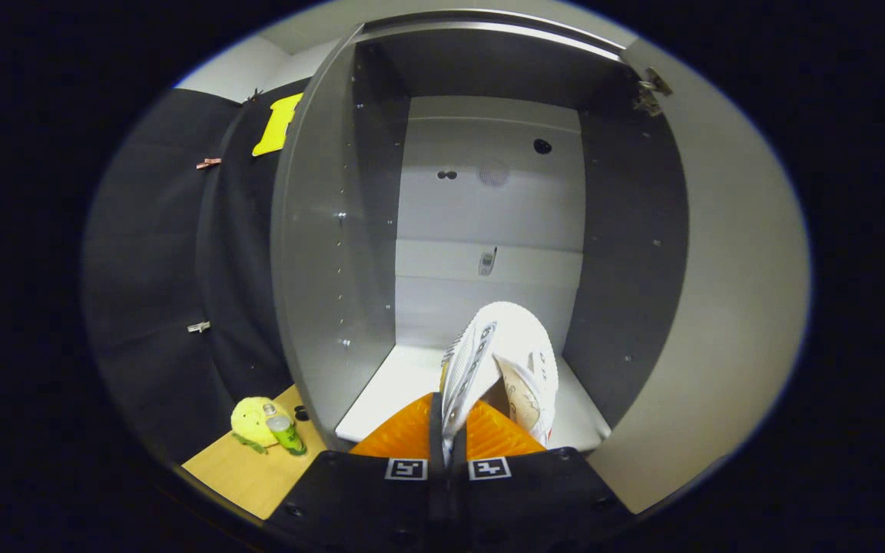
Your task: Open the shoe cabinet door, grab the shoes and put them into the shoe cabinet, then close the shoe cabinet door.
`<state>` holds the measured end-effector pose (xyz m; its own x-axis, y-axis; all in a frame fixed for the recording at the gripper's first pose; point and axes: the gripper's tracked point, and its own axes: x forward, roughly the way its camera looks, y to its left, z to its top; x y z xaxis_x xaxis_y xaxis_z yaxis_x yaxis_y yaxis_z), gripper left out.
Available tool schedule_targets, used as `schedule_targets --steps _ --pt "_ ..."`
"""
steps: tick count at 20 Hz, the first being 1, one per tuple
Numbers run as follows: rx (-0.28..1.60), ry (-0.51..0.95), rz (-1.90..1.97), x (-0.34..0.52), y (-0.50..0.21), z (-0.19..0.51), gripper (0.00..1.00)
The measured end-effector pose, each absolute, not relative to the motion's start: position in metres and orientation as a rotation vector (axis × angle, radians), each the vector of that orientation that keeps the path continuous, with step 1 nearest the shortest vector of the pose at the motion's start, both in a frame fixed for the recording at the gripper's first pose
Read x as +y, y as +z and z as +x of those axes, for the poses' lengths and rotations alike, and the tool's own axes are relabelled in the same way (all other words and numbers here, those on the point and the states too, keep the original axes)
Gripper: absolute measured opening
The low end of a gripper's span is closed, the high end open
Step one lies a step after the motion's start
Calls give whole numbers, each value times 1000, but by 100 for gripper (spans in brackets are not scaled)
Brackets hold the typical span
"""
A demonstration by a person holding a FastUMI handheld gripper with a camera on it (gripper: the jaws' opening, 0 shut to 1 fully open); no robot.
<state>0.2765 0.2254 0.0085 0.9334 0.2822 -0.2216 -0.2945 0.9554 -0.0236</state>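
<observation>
White shoe [508, 361] in our grip, we stand right at the mouth of the open shoe cabinet [488, 200]. Our gripper [448, 430] has its fingers drawn nearly together, pinching the shoe's thin edge between them, so the shoe rises just ahead of the fingers and leans over the cabinet's pale floor panel [396, 384]. As we judge it, the first step is done: the door [719, 307] is swung wide on our right, its hinge [651, 91] showing near the top. This shoe is not yet set down, and closing the door remains. Whether another shoe waits we cannot tell.

Inside, the cabinet has dark side walls and a light back panel. To the left, beside the cabinet, a wooden tabletop [246, 468] carries a yellow plush toy [252, 421] and a small green bottle [286, 434], touching each other.
</observation>
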Motion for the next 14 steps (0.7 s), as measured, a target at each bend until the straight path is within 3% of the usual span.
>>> schedule_targets --steps 4,9,14 --pt "196 287 -83 246 11 343 5" --pt "279 243 -125 255 -34 415 5" --pt "414 234 -211 249 -97 437 5"
